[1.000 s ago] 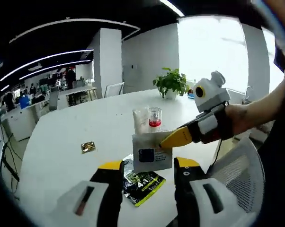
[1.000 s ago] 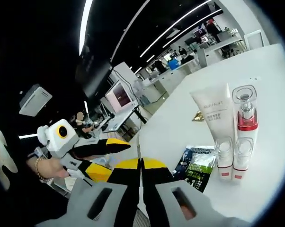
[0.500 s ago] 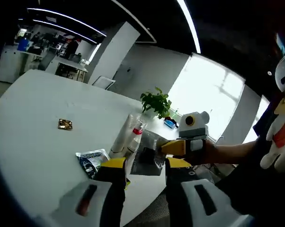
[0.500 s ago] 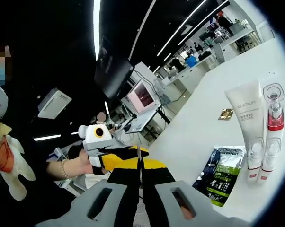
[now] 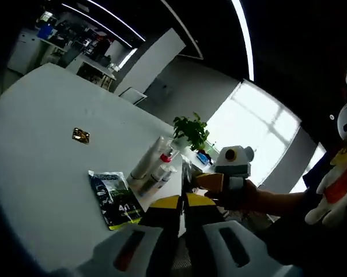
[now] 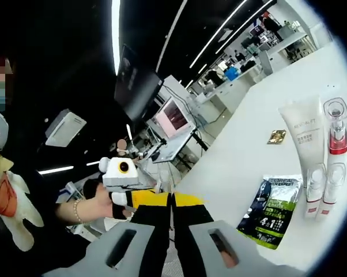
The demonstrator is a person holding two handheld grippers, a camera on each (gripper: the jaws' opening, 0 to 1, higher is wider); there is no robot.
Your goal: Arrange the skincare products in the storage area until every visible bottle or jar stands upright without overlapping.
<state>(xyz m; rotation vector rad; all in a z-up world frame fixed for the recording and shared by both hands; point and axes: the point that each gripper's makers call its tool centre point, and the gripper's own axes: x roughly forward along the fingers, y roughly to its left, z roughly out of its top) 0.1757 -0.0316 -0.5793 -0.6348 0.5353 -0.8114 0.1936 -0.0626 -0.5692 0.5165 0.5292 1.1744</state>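
left gripper: jaws are seen pressed together at the yellow tips, with a thin sheet edge possibly caught between them; what is gripped cannot be told for certain. the right gripper is seen just beyond, held in a hand, off the near edge of the white table.

right gripper: jaws are seen closed to a hairline, and a thin pale edge runs up from between the tips; the item cannot be identified. the left gripper is seen at the left, close beside it, held by a hand with a bracelet.

skincare products, on the table: a white tube and a clear bottle with a red band are seen side by side, touching or nearly so. whether they stand or lie cannot be told. a dark and green sachet lies flat just beside their capped ends. a small gold packet lies apart, farther in on the table.

in the left gripper view the same group is seen: tube, bottle, sachet, gold packet. a potted plant is noted at the table's far edge.
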